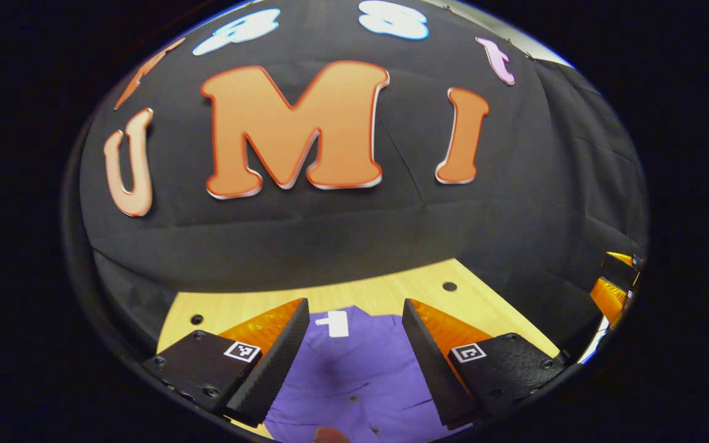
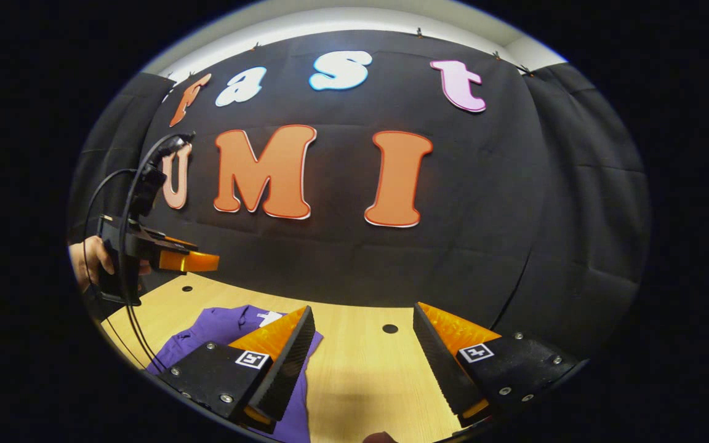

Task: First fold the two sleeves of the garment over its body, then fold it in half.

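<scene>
Our fingers stand wide apart on both grippers, holding nothing. The left gripper point(image 1: 354, 344) hangs above the purple shirt point(image 1: 354, 375), which lies on the wooden table point(image 1: 391, 289) with its collar and a white tag point(image 1: 334, 323) toward the far wall; small buttons run down its front between our fingers. In the right gripper view, the right gripper point(image 2: 364, 351) hovers over bare table beside the shirt point(image 2: 219, 329), whose edge runs under its left finger. We also see the left gripper point(image 2: 197, 261) there, held up in a hand point(image 2: 87, 261) above the shirt.

We judge the cloth light, soft and limp: it should drape and slide on the smooth wood, and a pinch may gather more than one layer. The sleeves are out of sight here, so we cannot say how they lie. We would take each sleeve near its cuff, pinching the cloth's edge, and lift it clear before laying it across the body.
</scene>
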